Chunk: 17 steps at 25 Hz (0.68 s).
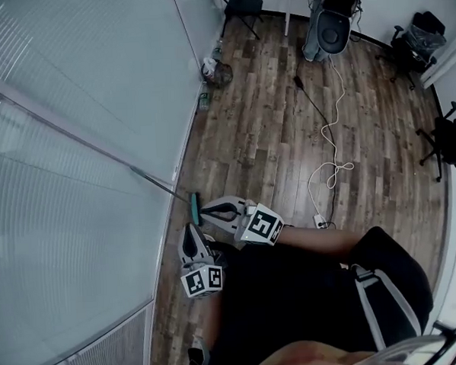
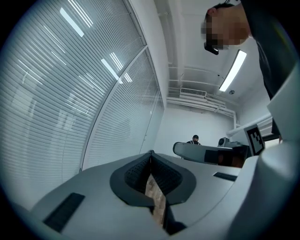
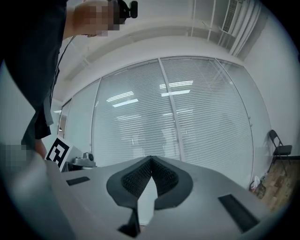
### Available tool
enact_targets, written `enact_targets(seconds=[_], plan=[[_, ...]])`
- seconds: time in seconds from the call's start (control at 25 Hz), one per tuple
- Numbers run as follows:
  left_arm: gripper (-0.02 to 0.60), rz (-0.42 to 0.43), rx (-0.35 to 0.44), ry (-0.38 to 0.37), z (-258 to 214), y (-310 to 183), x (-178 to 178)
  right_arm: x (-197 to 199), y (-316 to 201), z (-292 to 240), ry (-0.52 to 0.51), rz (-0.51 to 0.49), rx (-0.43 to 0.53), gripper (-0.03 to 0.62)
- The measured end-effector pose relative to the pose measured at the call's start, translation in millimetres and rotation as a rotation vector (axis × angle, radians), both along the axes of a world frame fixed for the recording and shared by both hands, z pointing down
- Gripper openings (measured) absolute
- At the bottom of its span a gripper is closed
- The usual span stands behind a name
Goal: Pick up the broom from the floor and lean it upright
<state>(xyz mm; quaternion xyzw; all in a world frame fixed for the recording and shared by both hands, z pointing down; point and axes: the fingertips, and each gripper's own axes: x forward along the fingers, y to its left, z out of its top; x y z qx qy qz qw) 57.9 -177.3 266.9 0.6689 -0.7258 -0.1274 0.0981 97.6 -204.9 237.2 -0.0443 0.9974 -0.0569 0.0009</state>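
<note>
The broom shows only in the head view: its teal head (image 1: 195, 206) sits low by the foot of the glass wall (image 1: 80, 132), and its thin grey handle (image 1: 159, 182) slants up and left across the glass. My right gripper (image 1: 204, 211) is shut and empty, its tips just right of the teal head and not gripping it. My left gripper (image 1: 189, 230) is shut too, a little nearer to me, pointing at the wall. In the left gripper view the left gripper (image 2: 151, 153) meets at its tips with nothing between. The right gripper (image 3: 151, 158) faces the blinds, shut and empty.
A white cable (image 1: 330, 169) and a power strip (image 1: 320, 221) lie on the wood floor to the right. A grey machine (image 1: 330, 27) and chairs (image 1: 242, 5) stand at the far end. Small items (image 1: 216, 70) sit at the wall's foot. A person (image 2: 193, 139) sits far off.
</note>
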Motion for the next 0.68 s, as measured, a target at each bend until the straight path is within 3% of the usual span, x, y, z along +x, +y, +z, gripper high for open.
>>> enact_targets(seconds=[0.44, 0.68], plan=[[0.02, -0.001, 0.03, -0.029, -27, -3, 13, 15, -4, -24, -0.023, 0.026, 0.029, 0.018], [0.02, -0.005, 0.041, -0.004, -1, 2, 8, 14, -7, 7, 0.002, 0.066, 0.069, 0.018]])
